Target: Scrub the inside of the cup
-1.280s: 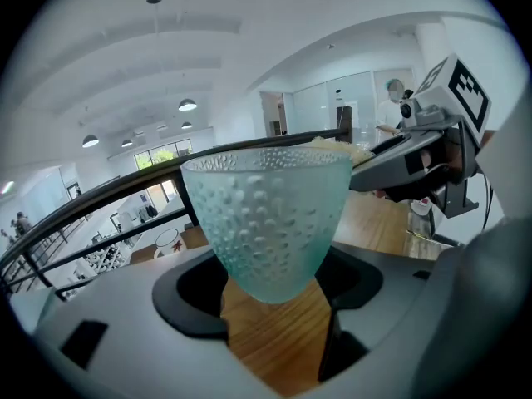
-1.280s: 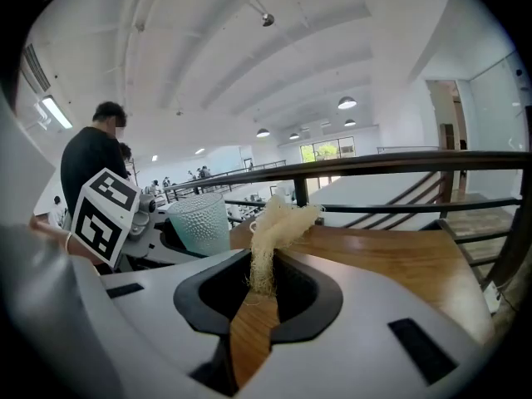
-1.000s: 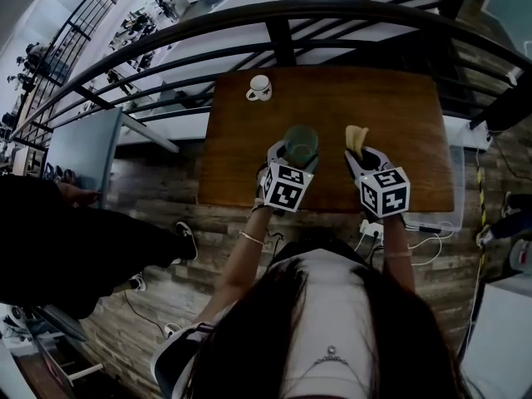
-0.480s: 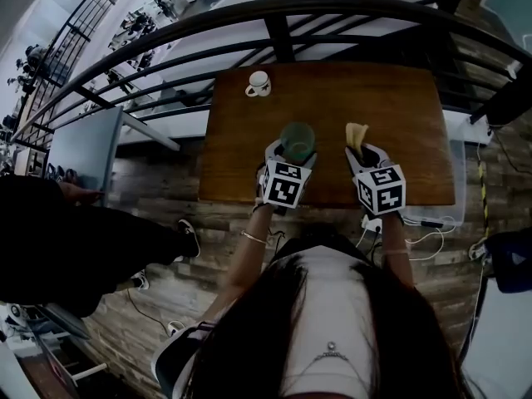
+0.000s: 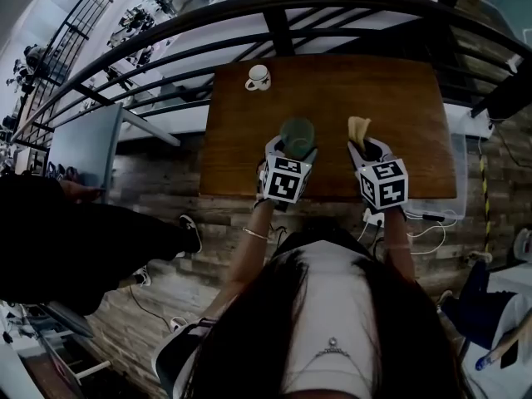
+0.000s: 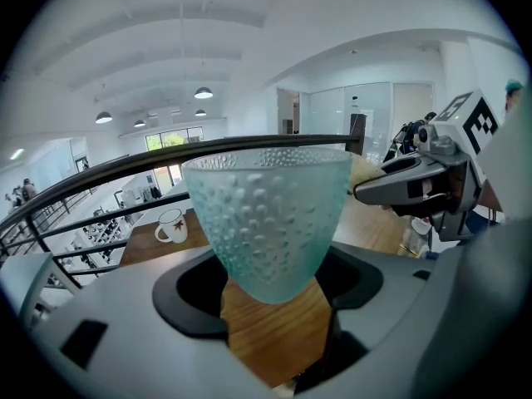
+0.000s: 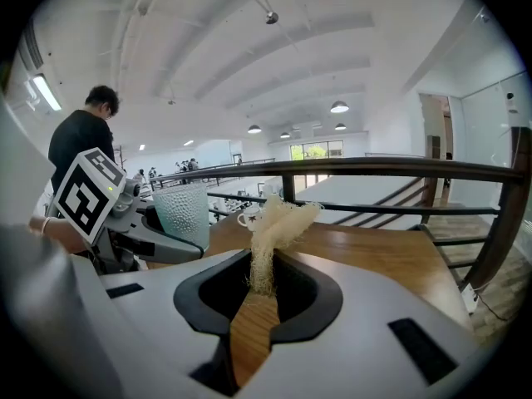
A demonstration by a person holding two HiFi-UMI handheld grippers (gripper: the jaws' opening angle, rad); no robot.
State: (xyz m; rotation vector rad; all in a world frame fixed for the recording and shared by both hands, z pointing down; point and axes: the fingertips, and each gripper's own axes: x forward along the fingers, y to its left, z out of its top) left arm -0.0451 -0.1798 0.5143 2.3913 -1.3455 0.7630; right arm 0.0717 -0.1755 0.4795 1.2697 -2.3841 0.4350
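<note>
Head view: over the near edge of the brown wooden table (image 5: 391,98), the left gripper (image 6: 270,293) is clamping an upright pale-green dimpled glass cup (image 5: 298,136). Just beside it, the right gripper (image 7: 253,298) is pinching a pale fibrous loofah scrubber (image 7: 274,223) between narrow jaws.

Long dark hair (image 5: 249,339) filled the lower middle of the head view, lying over a white top (image 5: 332,298). A small round pendant (image 5: 332,342) on a thin chain showed at the lower centre, and a thin bracelet (image 5: 254,234) ringed the left wrist. The left tongs (image 5: 295,150) and right tongs (image 5: 366,150) had smooth grey shells, with black pads (image 6: 187,298) lining the jaws. Each carried a white cube (image 5: 285,181) printed with black square markers.
</note>
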